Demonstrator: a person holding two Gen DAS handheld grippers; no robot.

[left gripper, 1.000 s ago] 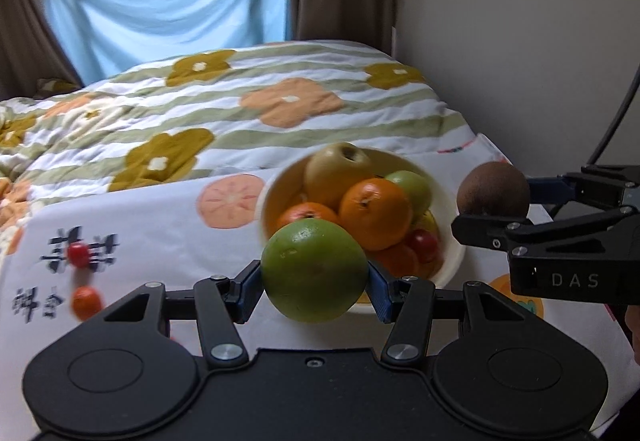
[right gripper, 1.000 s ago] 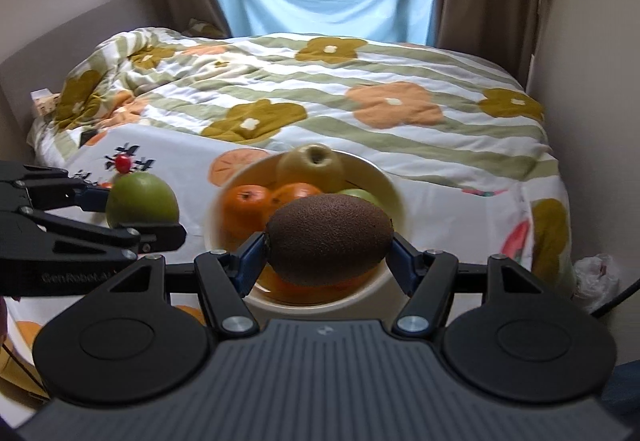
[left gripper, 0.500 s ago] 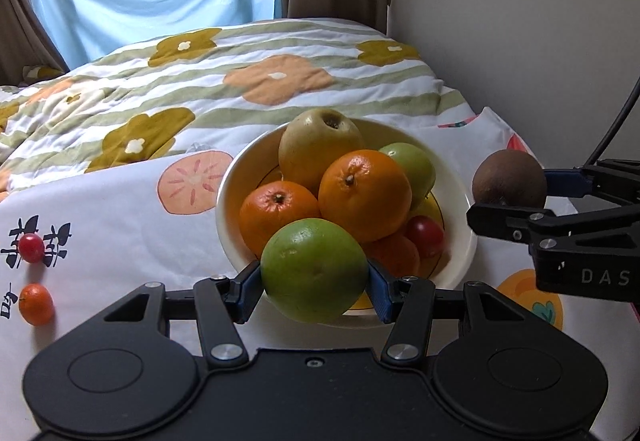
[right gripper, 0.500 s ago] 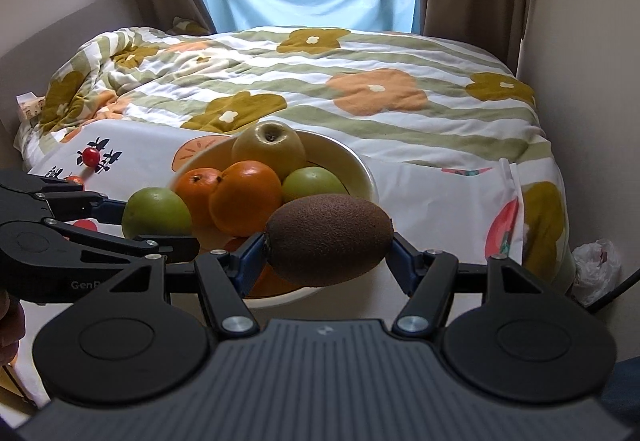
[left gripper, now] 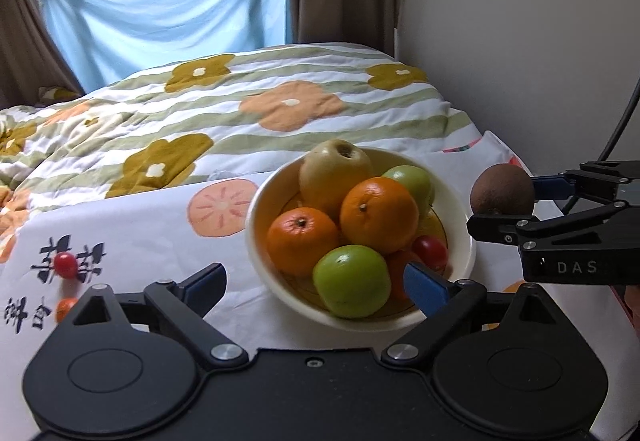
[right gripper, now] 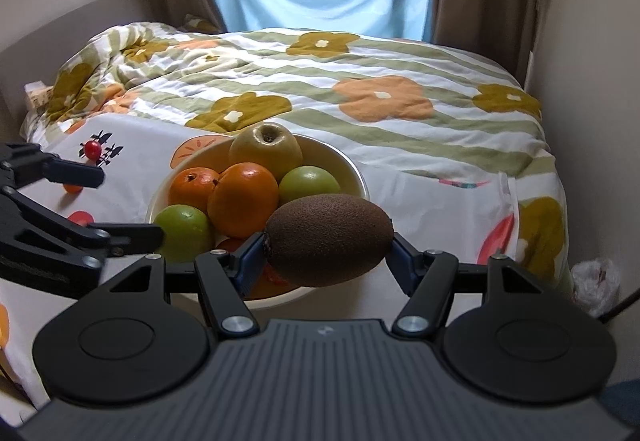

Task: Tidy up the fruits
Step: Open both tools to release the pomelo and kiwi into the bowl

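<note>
A cream bowl [left gripper: 460, 217] [right gripper: 352, 169] on the white cloth holds a yellow pear [left gripper: 334, 171], two oranges [left gripper: 378, 215] and green fruits. The green fruit [left gripper: 351, 286] [right gripper: 185, 227] I carried now rests in the bowl's near side. My left gripper [left gripper: 316, 281] is open around it, fingers spread wide, not touching. My right gripper [right gripper: 326, 247] is shut on a brown kiwi [right gripper: 328, 240] [left gripper: 502, 193], held just right of the bowl above the rim.
A red cherry tomato [left gripper: 65, 265] [right gripper: 92, 149] and a small orange one [left gripper: 64, 309] lie on the cloth to the left. A flowered quilt [left gripper: 280, 101] covers the bed behind. A wall [left gripper: 520, 41] stands close on the right.
My left gripper opened and let the green fruit go into the bowl. Both grippers moved closer over the bowl; the right still holds the kiwi.
</note>
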